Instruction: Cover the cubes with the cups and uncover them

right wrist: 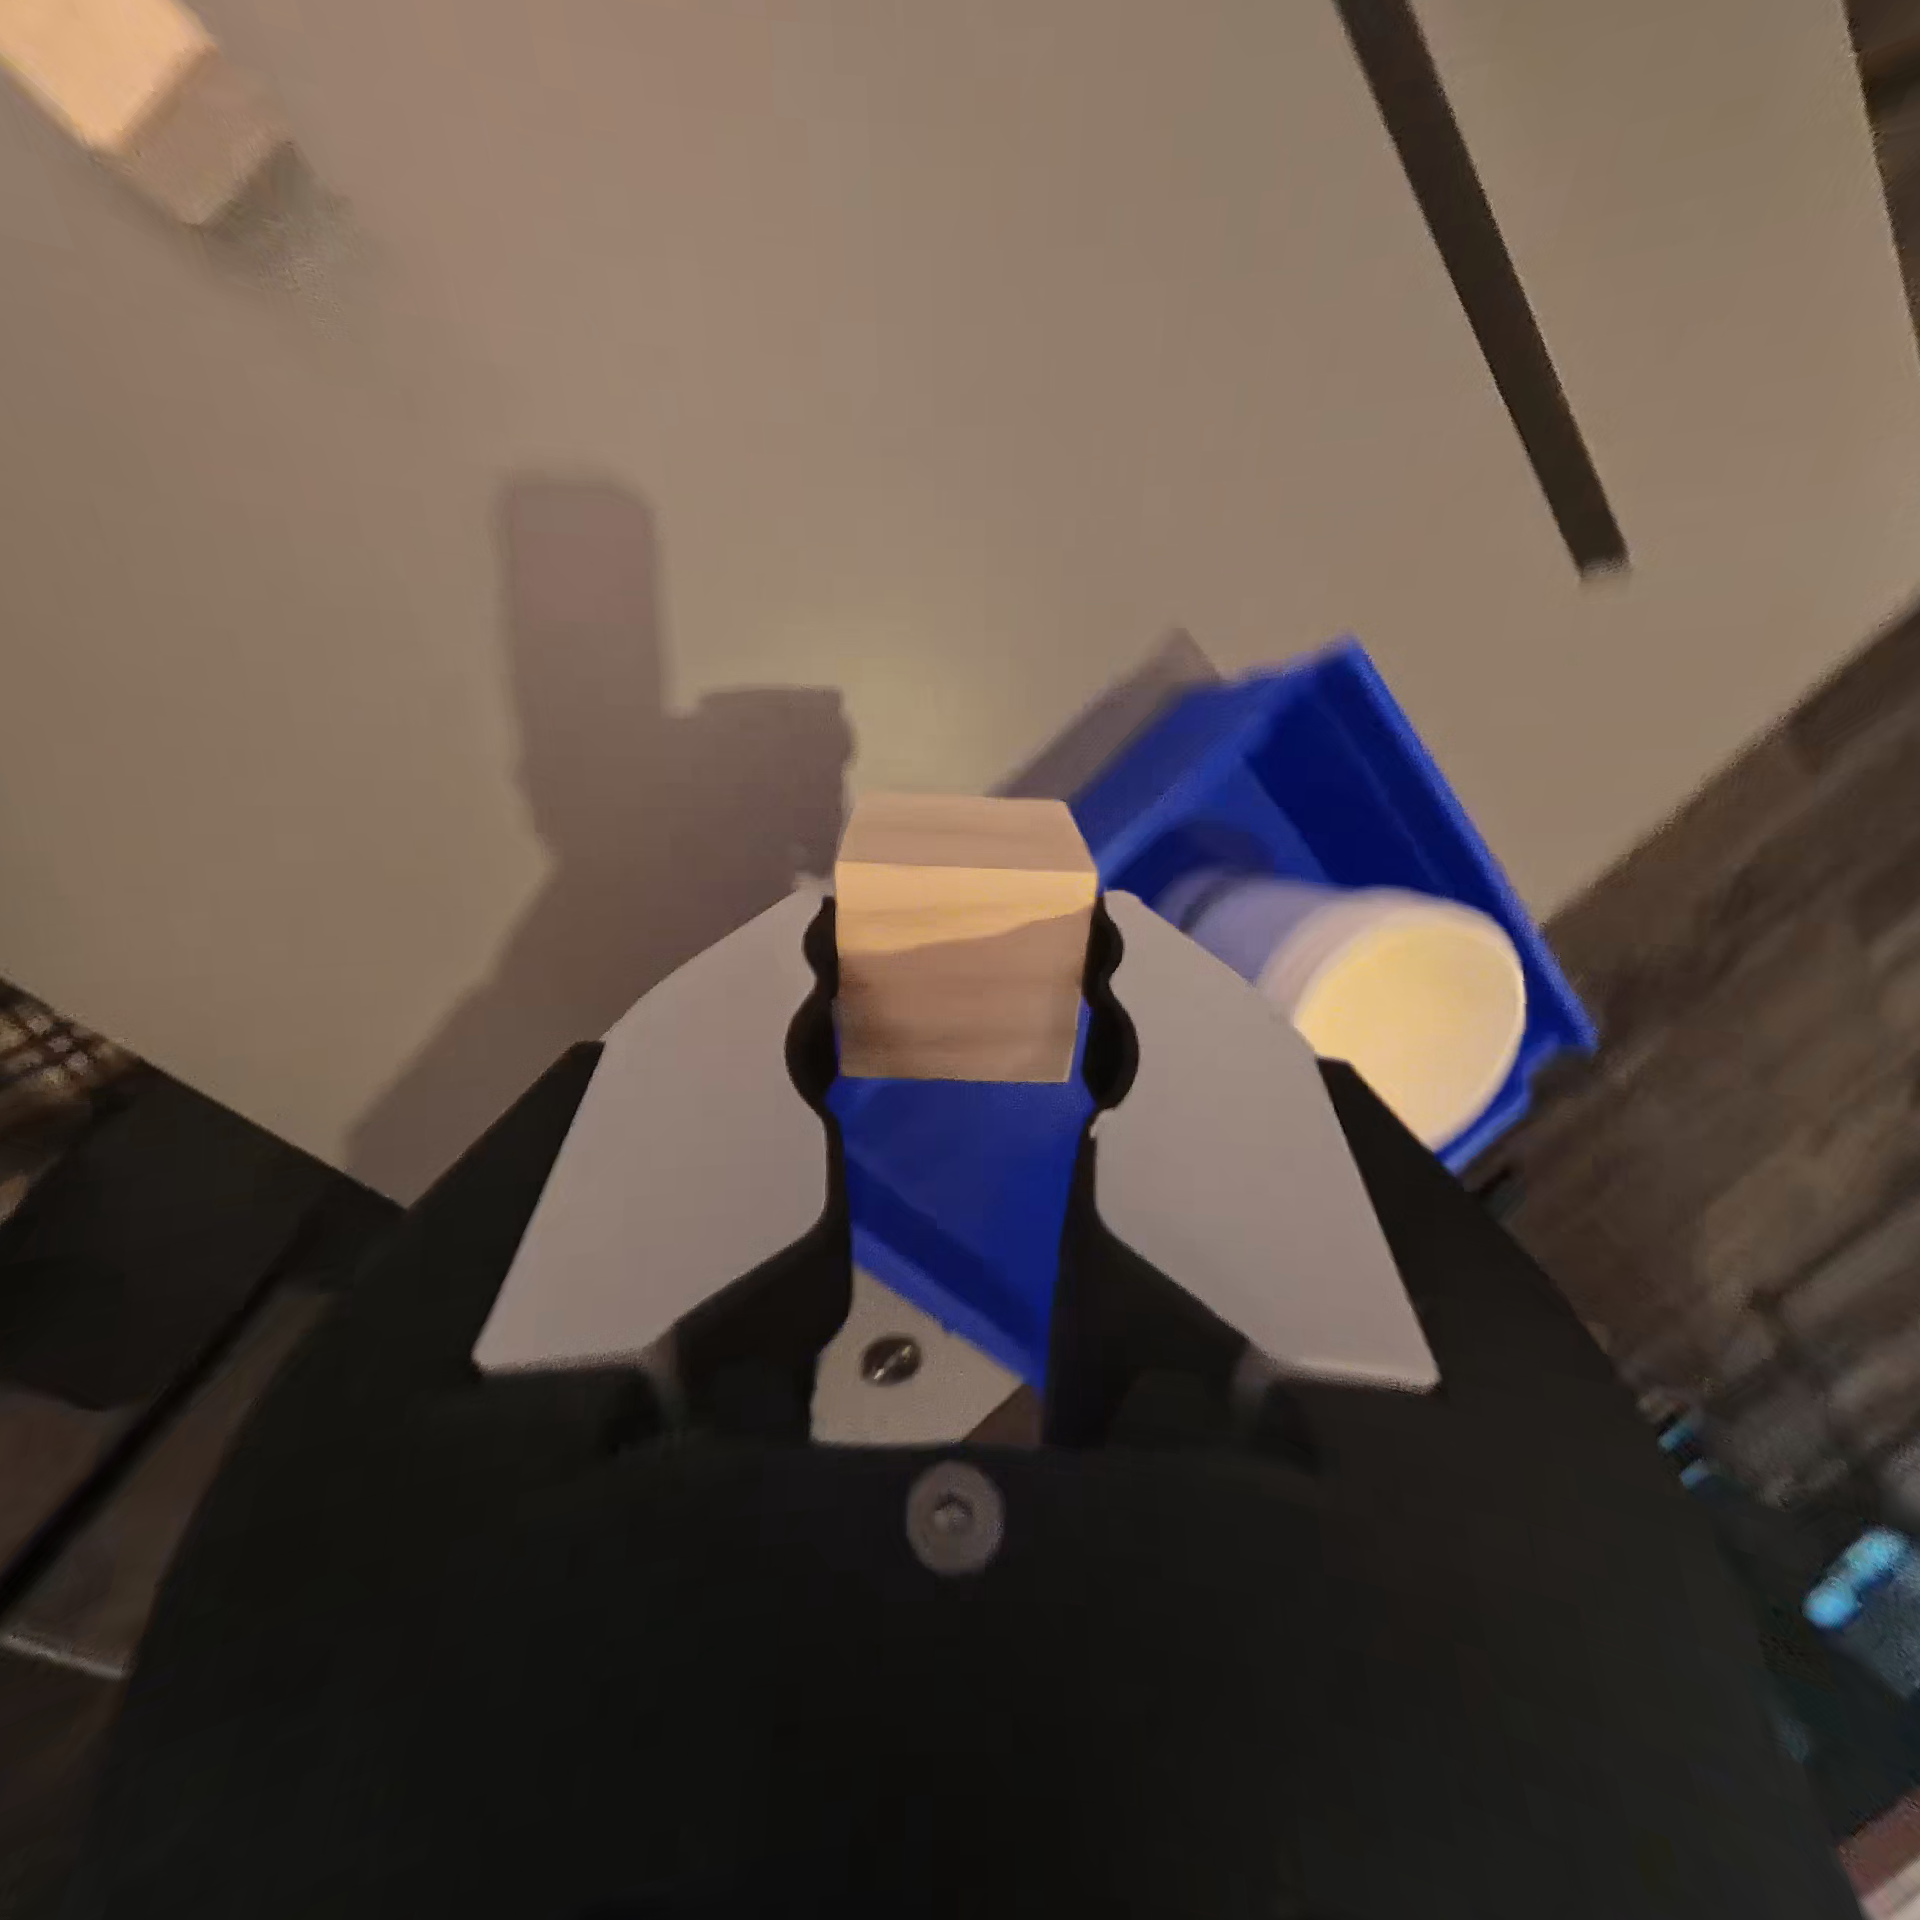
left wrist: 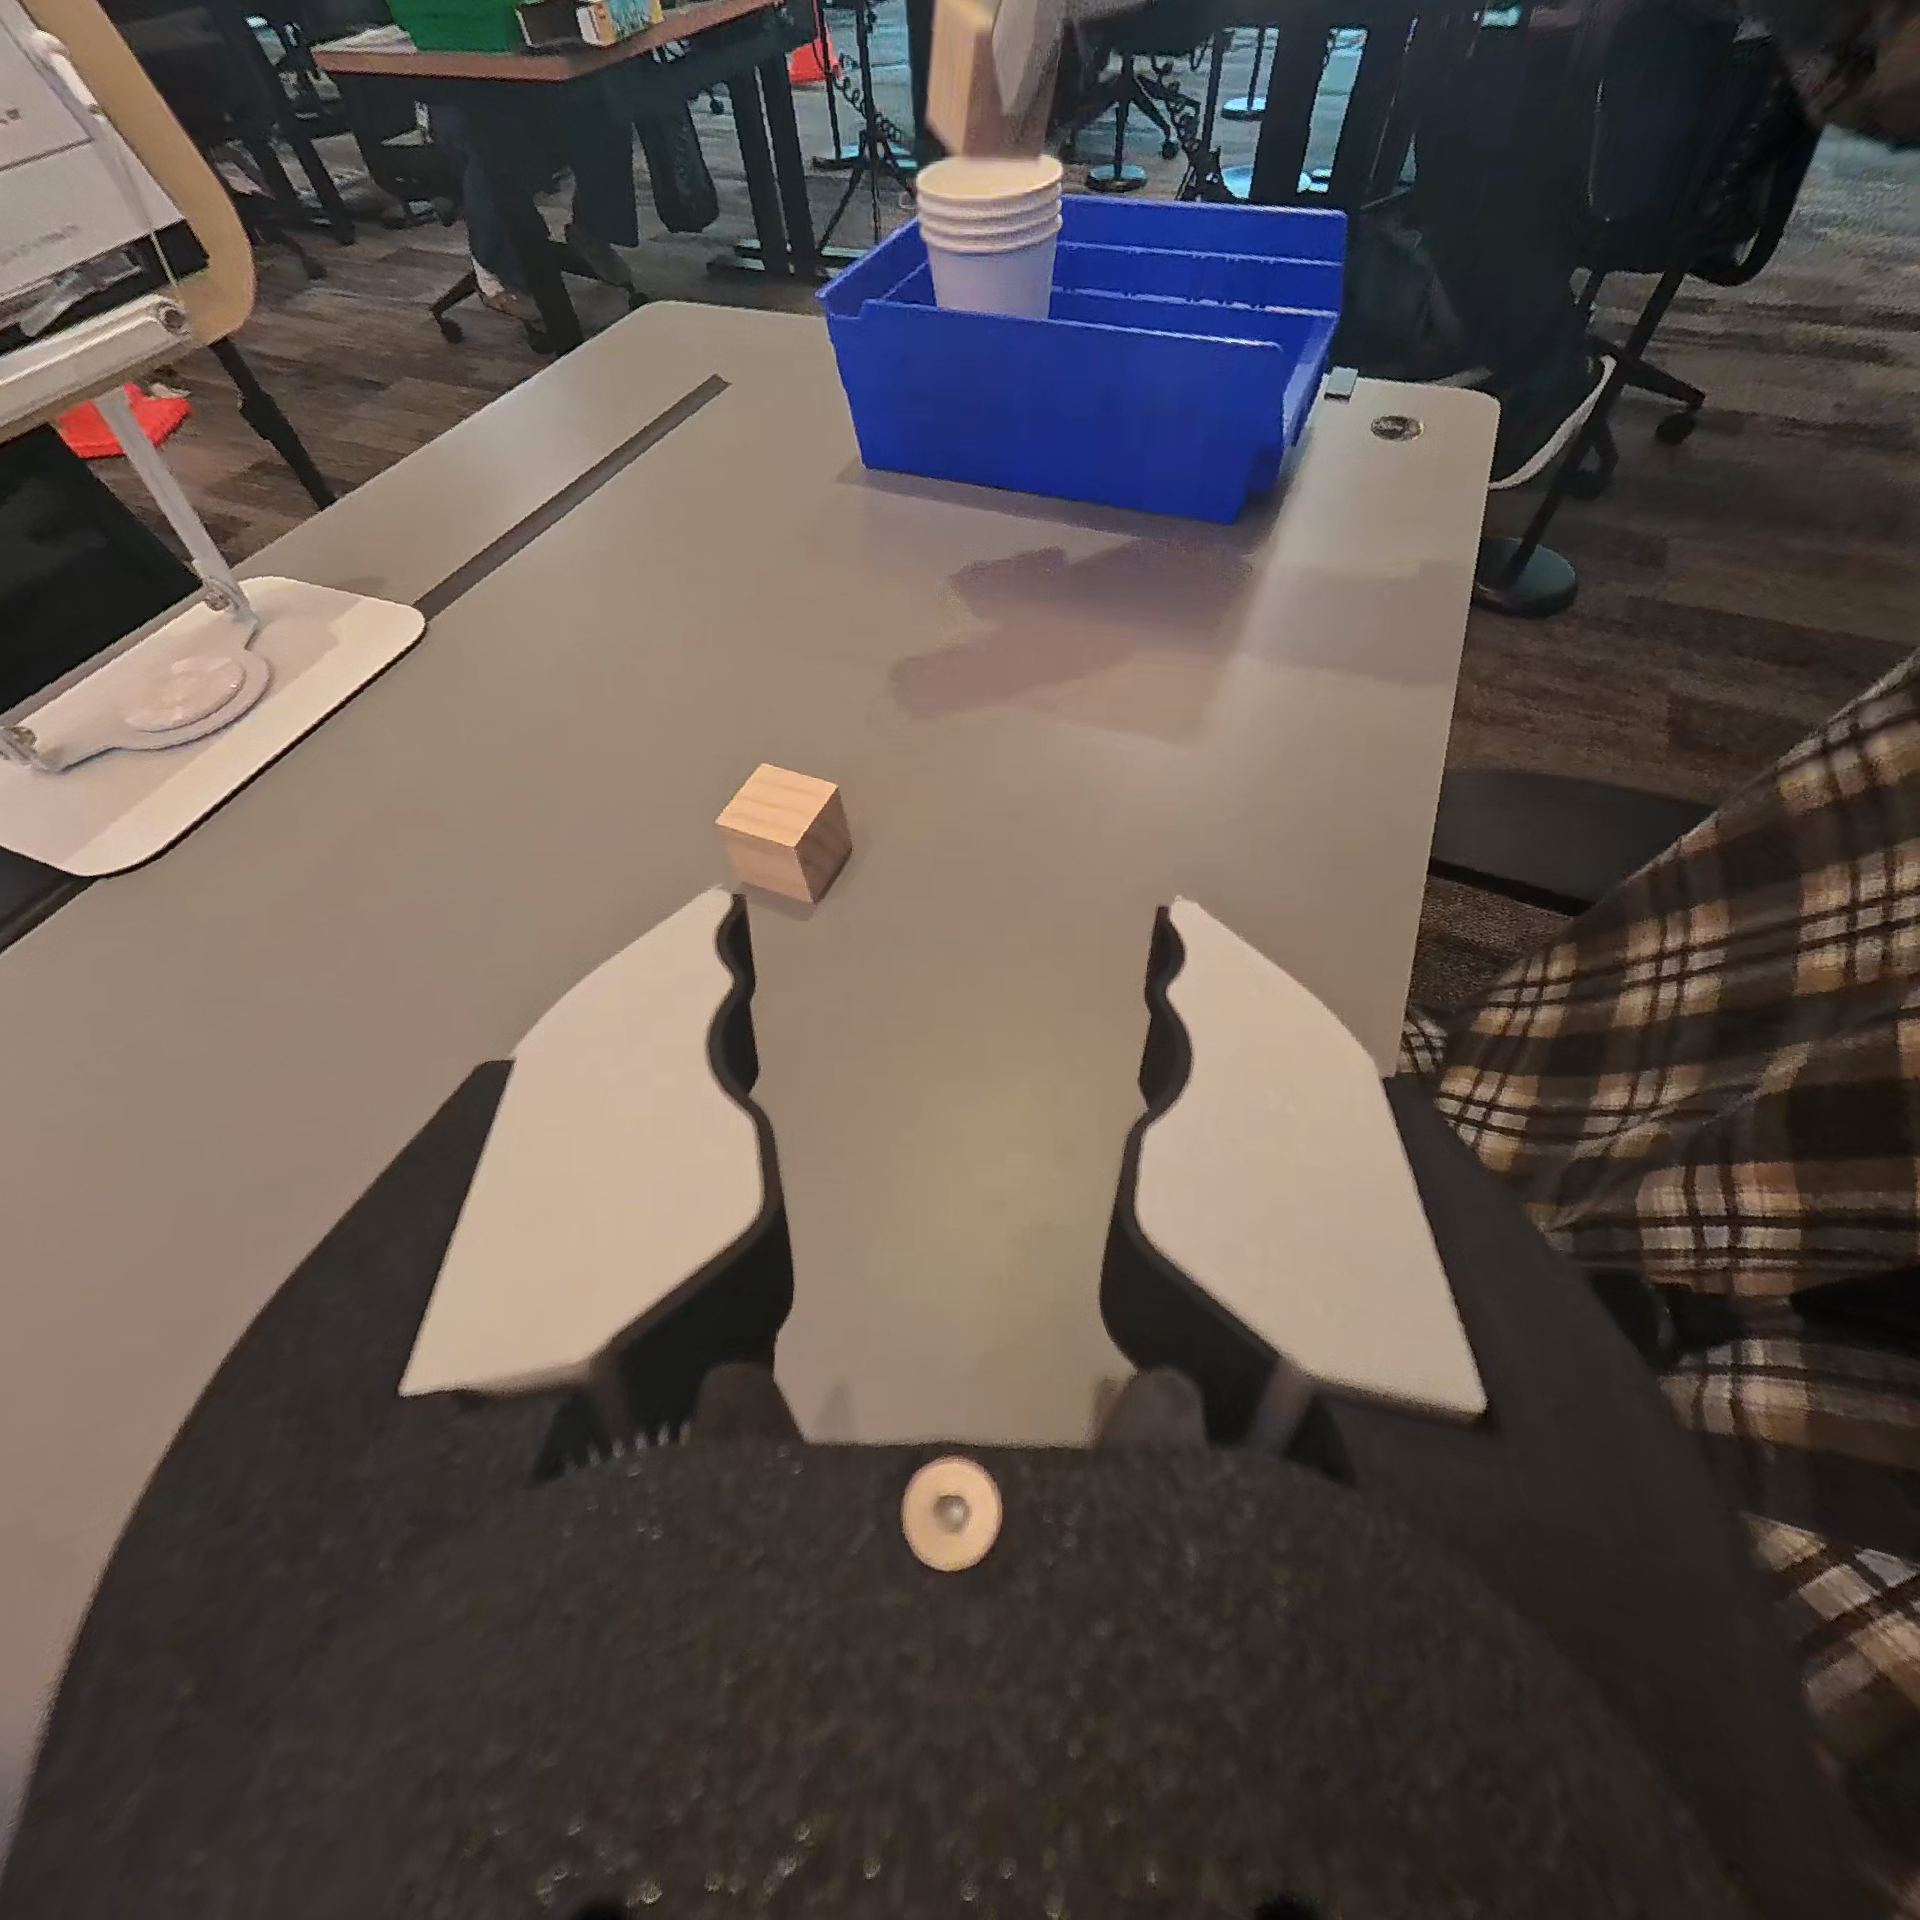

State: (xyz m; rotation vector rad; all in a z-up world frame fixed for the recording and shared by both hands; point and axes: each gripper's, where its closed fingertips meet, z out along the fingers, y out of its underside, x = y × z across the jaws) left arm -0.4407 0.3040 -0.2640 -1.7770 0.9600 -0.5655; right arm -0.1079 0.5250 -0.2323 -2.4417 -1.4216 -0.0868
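Note:
A wooden cube lies on the grey table, just ahead of my left gripper, which is open and empty. A stack of white paper cups stands in a blue bin at the table's far end. My right gripper is shut on a second wooden cube and holds it in the air above the bin and cups. That held cube also shows at the top of the left wrist view. The first cube shows blurred at the top left of the right wrist view.
A white stand base sits at the table's left edge. A dark slot runs along the table. A person's plaid sleeve is at the right. Office tables and chairs stand beyond the table.

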